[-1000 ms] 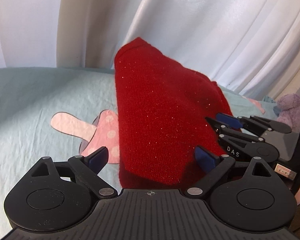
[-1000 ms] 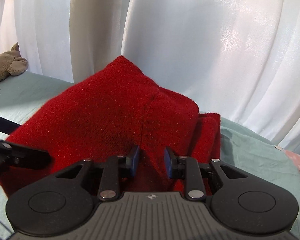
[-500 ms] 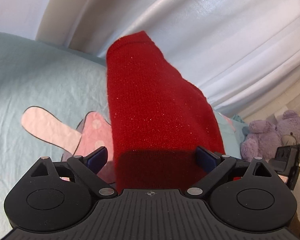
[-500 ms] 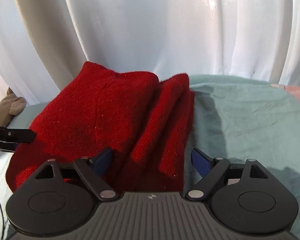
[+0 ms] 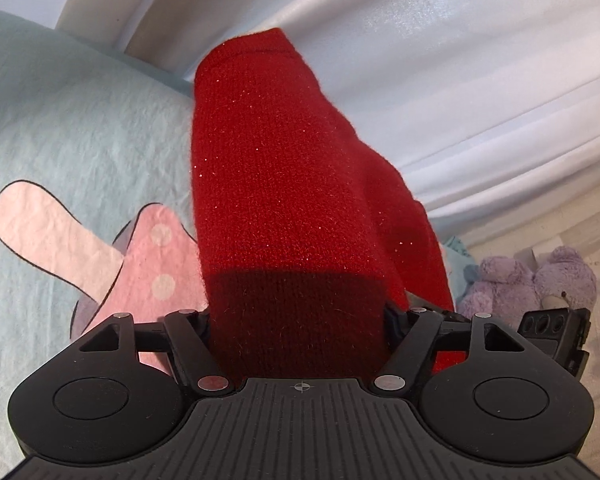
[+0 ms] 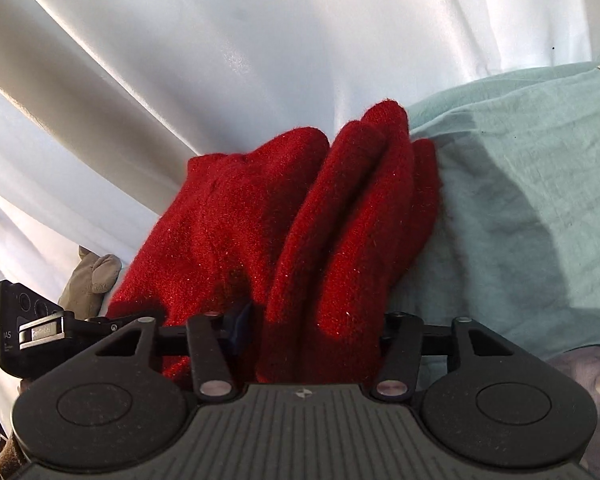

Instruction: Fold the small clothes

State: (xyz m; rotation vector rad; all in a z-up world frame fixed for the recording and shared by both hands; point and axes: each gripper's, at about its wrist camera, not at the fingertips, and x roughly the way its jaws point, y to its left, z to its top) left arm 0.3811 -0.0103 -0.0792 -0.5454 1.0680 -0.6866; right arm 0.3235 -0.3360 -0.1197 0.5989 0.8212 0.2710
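A red knitted garment (image 5: 284,184) lies folded in a long bundle on the pale blue-green bed sheet (image 5: 60,120). My left gripper (image 5: 298,316) is at its near end. Its jaws are closing, the fabric fills the gap and bulges over both fingers. In the right wrist view the garment (image 6: 300,216) shows as stacked folds. My right gripper (image 6: 314,324) straddles the thick right-hand fold, its jaws closing. The blue left pad (image 6: 240,320) stands just off the fabric. Each gripper's body shows at the edge of the other's view.
White curtains (image 5: 460,60) hang close behind the bed. A pink mushroom print (image 5: 148,264) marks the sheet left of the garment. Purple plush toys (image 5: 532,280) sit off the bed to the right, a brown plush toy (image 6: 92,284) beside the curtain.
The right gripper let go of the garment's edge, opened wide, rolled, and now narrows around a fold. The left gripper sank toward the garment's near end and its jaws came in onto the fabric.
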